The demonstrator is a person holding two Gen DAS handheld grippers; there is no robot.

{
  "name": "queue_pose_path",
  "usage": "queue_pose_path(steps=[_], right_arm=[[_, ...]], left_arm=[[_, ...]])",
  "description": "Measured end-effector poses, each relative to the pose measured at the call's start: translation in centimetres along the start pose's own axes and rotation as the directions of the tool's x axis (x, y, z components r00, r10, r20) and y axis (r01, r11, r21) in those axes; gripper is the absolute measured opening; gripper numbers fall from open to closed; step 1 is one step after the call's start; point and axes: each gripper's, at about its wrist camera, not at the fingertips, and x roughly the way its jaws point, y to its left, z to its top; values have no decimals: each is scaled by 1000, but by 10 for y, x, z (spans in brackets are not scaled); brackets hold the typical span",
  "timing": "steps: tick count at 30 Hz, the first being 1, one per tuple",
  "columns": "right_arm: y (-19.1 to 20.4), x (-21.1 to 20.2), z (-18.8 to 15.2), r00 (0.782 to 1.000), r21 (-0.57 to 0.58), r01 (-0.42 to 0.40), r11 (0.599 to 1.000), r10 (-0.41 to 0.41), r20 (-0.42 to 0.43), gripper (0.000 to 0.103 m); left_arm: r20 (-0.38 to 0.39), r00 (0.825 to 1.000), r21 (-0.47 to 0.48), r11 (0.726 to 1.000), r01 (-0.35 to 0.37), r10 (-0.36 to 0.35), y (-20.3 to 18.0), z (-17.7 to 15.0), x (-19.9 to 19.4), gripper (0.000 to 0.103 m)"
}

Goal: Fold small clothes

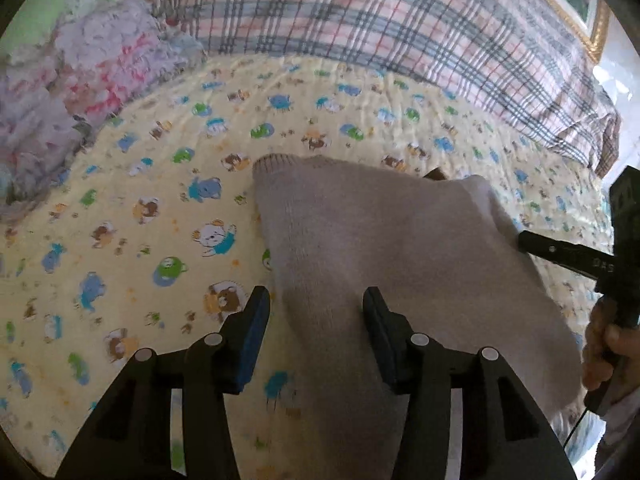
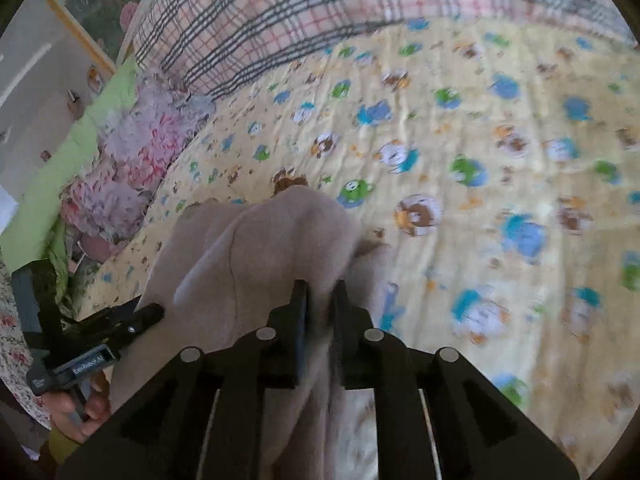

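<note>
Black jaws of the left gripper (image 1: 316, 312) stand wide apart, released, with the beige knit garment (image 1: 384, 248) running between them but gripped by neither. Beyond the jaws the garment spreads flat over the yellow cartoon-print sheet (image 1: 140, 208), its ribbed hem at the far end. To the right of these jaws, the right gripper (image 1: 524, 240) touches the garment's edge, and a hand (image 1: 604, 344) holds its handle.

From the right wrist view, the right gripper (image 2: 320, 296) is clenched on a bunched fold of the garment (image 2: 260, 248), which rises in a ridge just ahead of the jaws. To their left the left gripper (image 2: 152, 314) lies low against the cloth, a hand (image 2: 80, 412) under it.

Judging by this, a fold is under way: the right side is lifted to be carried across. The next move likely calls for the left jaws to close or pin the cloth while the right lays its edge over squarely. A plaid blanket (image 1: 400, 20) lies far beyond both.
</note>
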Motion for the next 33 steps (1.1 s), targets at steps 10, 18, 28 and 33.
queue_pose_path(steps=[10,18,28,33], right_arm=[[32,-81,-61,987,-5,-141,990,141,75,14],[29,-61,-115,999,-32,23,999,-24,-40,9],[13,-61,-137,1000,9,26,1000,-26,-10,5],[15,-80,-146,998,29,59,998,-59,20,11]], left_arm=[[7,998,-23,998,55,-55,-14,-54,-55,49],[-27,999,22,999,36,-36,-10,-86,-43,61],[8,997,42,996,82,-82,1,-95,-43,63],[29,995,0,996,93,-93,8,-105,-64,63]])
